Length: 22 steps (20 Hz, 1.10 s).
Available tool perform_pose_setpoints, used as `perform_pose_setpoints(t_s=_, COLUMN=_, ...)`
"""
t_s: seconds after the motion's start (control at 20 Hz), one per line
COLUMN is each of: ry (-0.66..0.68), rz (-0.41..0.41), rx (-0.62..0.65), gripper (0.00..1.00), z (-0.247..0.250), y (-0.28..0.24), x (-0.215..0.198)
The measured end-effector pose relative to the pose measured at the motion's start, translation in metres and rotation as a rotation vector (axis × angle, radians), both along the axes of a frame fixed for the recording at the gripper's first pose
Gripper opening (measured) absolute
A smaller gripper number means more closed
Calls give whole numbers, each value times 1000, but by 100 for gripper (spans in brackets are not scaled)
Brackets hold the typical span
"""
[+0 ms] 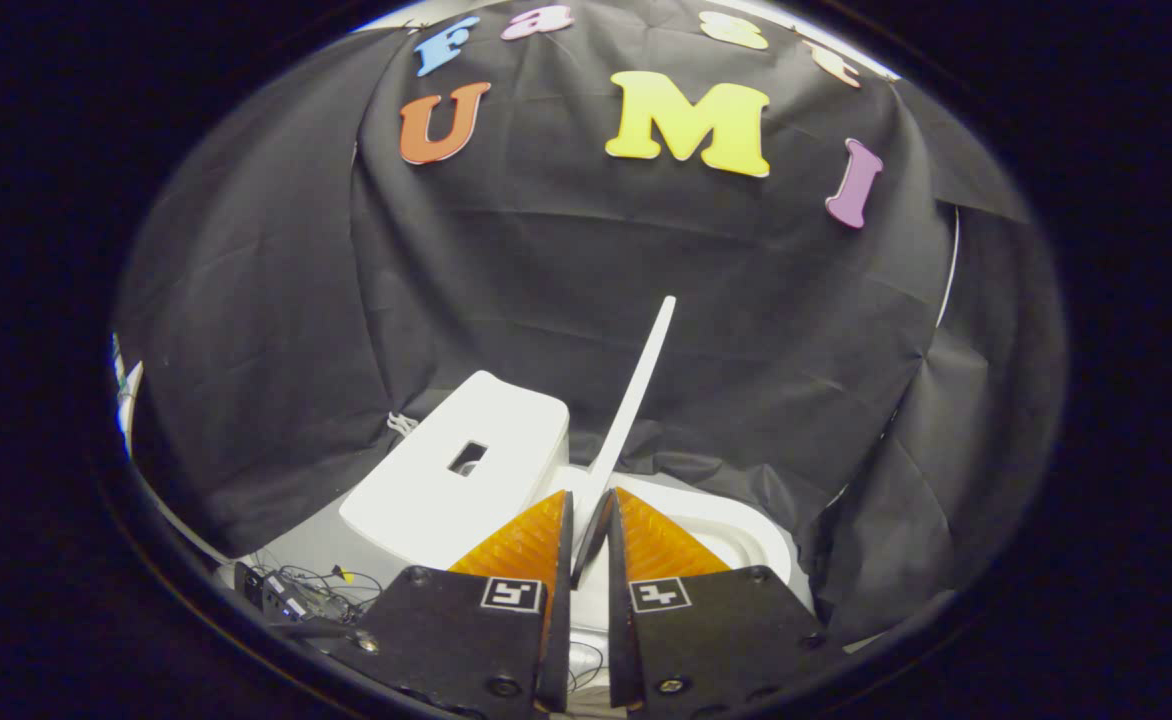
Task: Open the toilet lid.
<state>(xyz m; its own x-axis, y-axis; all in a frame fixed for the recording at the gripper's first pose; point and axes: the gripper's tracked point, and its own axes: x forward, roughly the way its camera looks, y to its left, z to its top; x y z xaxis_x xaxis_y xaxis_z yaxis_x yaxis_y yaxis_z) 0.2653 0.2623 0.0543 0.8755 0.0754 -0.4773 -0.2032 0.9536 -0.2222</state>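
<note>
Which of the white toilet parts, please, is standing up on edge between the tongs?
The thin white toilet lid, gripped edge-on by the tongs; the white boxy cistern lies beside them.

— What sort of place was it?
— A mock bathroom in a recording booth: black cloth (566, 300) hung as walls behind a white toilet (746, 530).
— Anything else?
— Loose cables and small electronics (291, 590) lay beside its tank (456, 470).

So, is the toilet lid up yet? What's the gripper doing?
Gripper shut on lid's edge. Lid raised, standing nearly upright. Tank just beside it. Nothing in the way.
</note>
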Motion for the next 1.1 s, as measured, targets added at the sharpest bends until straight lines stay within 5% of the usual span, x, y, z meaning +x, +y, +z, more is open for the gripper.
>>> perform_pose_setpoints(t_s=1.1, ry=-71, rz=122, rx=-239, gripper=19, z=-36, y=138, x=4)
